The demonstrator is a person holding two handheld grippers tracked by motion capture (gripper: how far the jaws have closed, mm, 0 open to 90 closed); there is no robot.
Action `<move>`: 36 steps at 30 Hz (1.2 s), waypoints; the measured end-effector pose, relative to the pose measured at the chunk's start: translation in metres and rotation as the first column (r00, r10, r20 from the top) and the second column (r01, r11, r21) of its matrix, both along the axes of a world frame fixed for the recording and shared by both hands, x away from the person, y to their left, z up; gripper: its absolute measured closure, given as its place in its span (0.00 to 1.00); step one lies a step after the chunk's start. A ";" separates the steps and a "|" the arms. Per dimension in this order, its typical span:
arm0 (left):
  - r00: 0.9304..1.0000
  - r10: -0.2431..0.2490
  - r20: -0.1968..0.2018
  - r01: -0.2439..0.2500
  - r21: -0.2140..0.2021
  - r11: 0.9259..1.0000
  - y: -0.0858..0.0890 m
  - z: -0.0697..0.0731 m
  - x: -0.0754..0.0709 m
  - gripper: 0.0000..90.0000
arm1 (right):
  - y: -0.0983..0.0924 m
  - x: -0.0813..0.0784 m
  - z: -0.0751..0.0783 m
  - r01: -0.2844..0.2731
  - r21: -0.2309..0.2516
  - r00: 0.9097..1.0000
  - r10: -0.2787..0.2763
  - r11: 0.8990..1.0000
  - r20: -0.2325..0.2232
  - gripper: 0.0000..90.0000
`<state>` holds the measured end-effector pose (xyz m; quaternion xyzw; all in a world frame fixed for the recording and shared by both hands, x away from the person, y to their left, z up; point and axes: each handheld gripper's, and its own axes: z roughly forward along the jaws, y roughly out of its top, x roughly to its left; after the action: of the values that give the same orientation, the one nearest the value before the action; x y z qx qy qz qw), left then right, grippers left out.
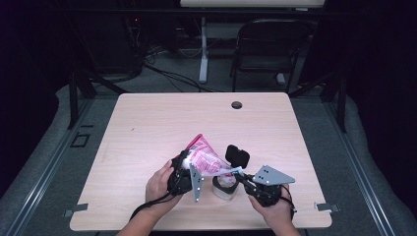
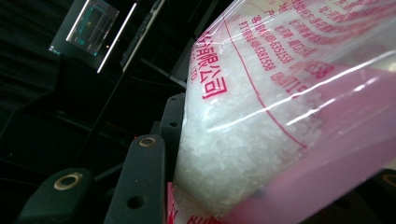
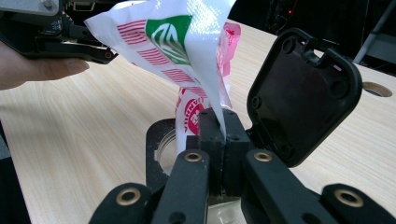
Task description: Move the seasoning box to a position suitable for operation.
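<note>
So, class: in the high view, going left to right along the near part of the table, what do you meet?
Left gripper → pink-and-white bag → clear jar → right gripper → grey plate.

Two forearms enter from the near edge of the surface (image 1: 147,123). The left hand (image 1: 158,184) grips the left tool (image 1: 184,169), its jaws part-way apart and clamped around a bag (image 1: 204,157). The right hand (image 1: 275,209), to the bag's right, holds the right tool (image 1: 239,173) (grey plate on top), jaws pinched tight on the bag's lower corner.
</note>
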<state>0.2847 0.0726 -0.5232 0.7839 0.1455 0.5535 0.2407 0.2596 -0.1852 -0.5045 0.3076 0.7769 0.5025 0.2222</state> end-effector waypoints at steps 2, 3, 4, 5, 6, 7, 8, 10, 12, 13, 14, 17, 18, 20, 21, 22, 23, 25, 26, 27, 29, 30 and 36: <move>1.000 -0.005 0.011 0.005 -0.003 1.000 -0.001 -0.001 0.000 0.73 | -0.001 0.000 0.000 0.002 -0.001 1.000 -0.002 1.000 -0.001 1.00; 1.000 -0.006 0.014 0.006 0.005 1.000 -0.001 -0.001 0.000 0.73 | -0.001 -0.001 0.000 0.002 -0.004 1.000 -0.002 1.000 -0.001 1.00; 1.000 -0.007 0.013 0.007 0.009 1.000 -0.001 0.000 0.000 0.73 | -0.001 -0.001 0.000 0.004 -0.001 1.000 -0.004 1.000 -0.002 1.00; 1.000 -0.011 0.018 0.011 0.012 1.000 -0.002 0.000 0.001 0.73 | -0.001 -0.001 0.000 0.005 -0.003 1.000 -0.005 1.000 -0.002 1.00; 1.000 -0.014 0.021 0.014 0.016 1.000 -0.002 0.001 0.001 0.73 | -0.002 -0.001 0.000 0.004 -0.004 1.000 -0.004 1.000 -0.002 1.00; 1.000 -0.014 0.020 0.014 0.019 1.000 -0.003 0.002 0.001 0.73 | -0.002 -0.002 0.000 0.007 -0.001 1.000 -0.007 1.000 -0.001 1.00; 0.999 -0.018 0.028 0.017 0.021 1.000 -0.003 0.002 0.001 0.73 | -0.002 -0.002 0.000 0.008 -0.004 1.000 -0.008 1.000 0.000 1.00; 0.999 -0.022 0.040 0.021 0.027 0.999 -0.004 0.004 0.002 0.73 | -0.004 -0.002 0.001 0.009 -0.009 1.000 -0.009 1.000 0.002 1.00; 0.998 -0.021 0.053 0.019 0.043 0.999 -0.006 0.006 0.002 0.73 | -0.004 -0.002 0.001 0.015 0.003 1.000 -0.015 1.000 0.000 1.00; 0.998 -0.023 0.060 0.020 0.051 0.999 -0.006 0.007 0.002 0.73 | -0.005 -0.002 0.001 0.016 0.001 1.000 -0.016 1.000 0.001 1.00; 0.998 -0.023 0.061 0.020 0.047 0.999 -0.006 0.007 0.002 0.73 | -0.005 -0.002 0.001 0.016 0.004 1.000 -0.016 1.000 0.000 1.00; 0.997 -0.023 0.071 0.019 0.054 0.998 -0.007 0.006 0.002 0.73 | -0.006 -0.001 0.000 0.017 0.006 1.000 -0.017 1.000 -0.006 1.00; 0.997 -0.024 0.076 0.020 0.055 0.998 -0.007 0.005 0.002 0.73 | -0.006 -0.001 0.000 0.017 0.007 1.000 -0.017 1.000 -0.006 1.00; 0.996 -0.027 0.085 0.021 0.062 0.998 -0.007 0.005 0.002 0.73 | -0.005 -0.001 -0.001 0.016 0.006 1.000 -0.016 1.000 -0.008 1.00; 0.996 -0.024 0.086 0.018 0.062 0.998 -0.007 0.005 0.002 0.73 | -0.005 0.000 -0.001 0.013 0.005 1.000 -0.013 1.000 -0.008 1.00; 0.996 -0.023 0.090 0.018 0.063 0.998 -0.007 0.005 0.002 0.73 | -0.005 0.000 -0.001 0.013 0.004 1.000 -0.013 1.000 -0.009 1.00; 0.995 -0.026 0.100 0.019 0.072 0.997 -0.007 0.006 0.001 0.73 | -0.005 0.000 -0.001 0.013 0.005 1.000 -0.013 1.000 -0.008 1.00; 0.994 -0.029 0.106 0.021 0.076 0.997 -0.007 0.006 0.000 0.73 | -0.006 -0.001 -0.001 0.012 0.003 1.000 -0.012 1.000 -0.009 1.00; 0.993 -0.032 0.115 0.023 0.080 0.997 -0.006 0.006 0.000 0.73 | -0.005 -0.001 -0.001 0.011 0.003 1.000 -0.011 1.000 -0.009 1.00; 0.993 -0.027 0.114 0.018 0.082 0.996 -0.006 0.005 -0.001 0.73 | -0.005 -0.001 -0.001 0.009 -0.001 1.000 -0.009 1.000 -0.009 1.00; 0.992 -0.029 0.119 0.019 0.088 0.996 -0.005 0.005 -0.001 0.73 | -0.004 -0.001 -0.002 0.008 0.001 1.000 -0.008 1.000 -0.009 1.00; 0.992 -0.033 0.121 0.022 0.087 0.996 -0.005 0.005 -0.001 0.73 | -0.004 -0.002 -0.002 0.007 0.000 1.000 -0.007 1.000 -0.009 1.00; 0.992 -0.028 0.125 0.016 0.094 0.995 -0.003 0.003 -0.002 0.73 | -0.002 -0.001 -0.004 0.000 -0.013 1.000 0.000 1.000 -0.015 1.00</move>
<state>0.2827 0.0694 -0.5199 0.7592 0.0953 0.6055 0.2188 0.2582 -0.1872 -0.5081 0.3101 0.7817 0.4951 0.2184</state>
